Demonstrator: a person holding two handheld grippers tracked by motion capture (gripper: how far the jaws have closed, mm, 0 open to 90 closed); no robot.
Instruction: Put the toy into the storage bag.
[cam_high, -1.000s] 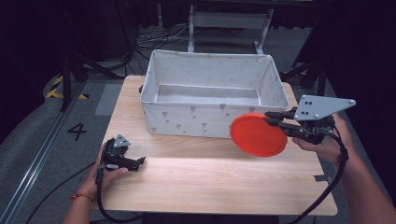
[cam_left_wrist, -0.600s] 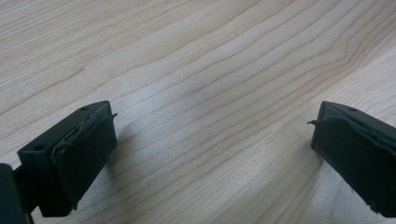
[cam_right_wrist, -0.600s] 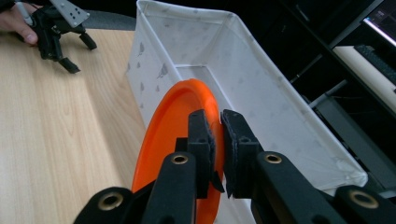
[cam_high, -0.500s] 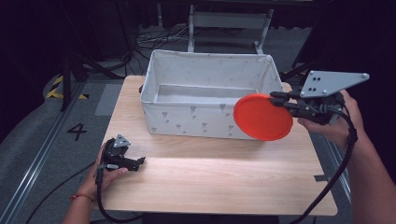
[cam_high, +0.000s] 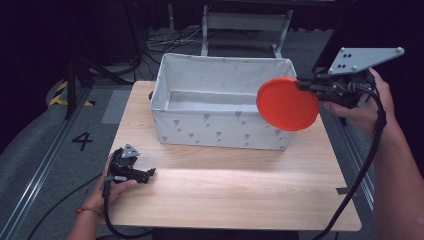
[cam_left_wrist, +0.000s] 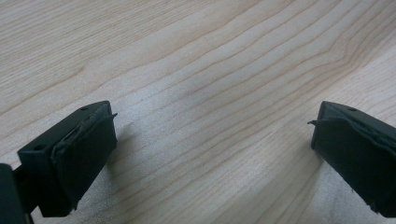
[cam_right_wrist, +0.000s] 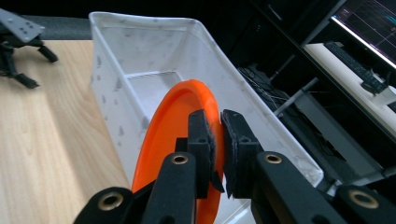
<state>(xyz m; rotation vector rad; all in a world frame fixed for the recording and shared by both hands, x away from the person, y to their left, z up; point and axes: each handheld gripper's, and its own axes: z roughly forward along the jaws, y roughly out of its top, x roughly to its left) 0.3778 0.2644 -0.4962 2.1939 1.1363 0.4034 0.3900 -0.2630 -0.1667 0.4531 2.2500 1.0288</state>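
Your right tongs (cam_high: 300, 85) are pinched tight on the rim of the orange plate (cam_high: 287, 104). In the right gripper view the two jaws sit almost together w/ only the plate's edge between them. The plate hangs in the air on edge, face toward you, at the right end of the white fabric bin (cam_high: 220, 130), about level w/ its top rim and overlapping its near-right corner from above.

Handling, judged by looks: the plate is prob. thin hard plastic, so light, stiff and a bit slick. It won't flex or crush, but gripped at one point on the rim it can pivot or slide between the pads if you swing fast. Keep the bite deep over the rim lip, not on the very edge. Not fragile; a drop into the bin shouldn't hurt it. The bin looks soft-walled, so it may give or shift if the plate knocks it.

Your left tongs (cam_high: 131, 169) lie low at the near-left of the wooden surface (cam_high: 240, 195), jaws wide apart, holding nothing; bare wood between them in the left gripper view.

Count: 1 plate, 1 bin, 2 tongs. Bin interior looks empty as far as visible.
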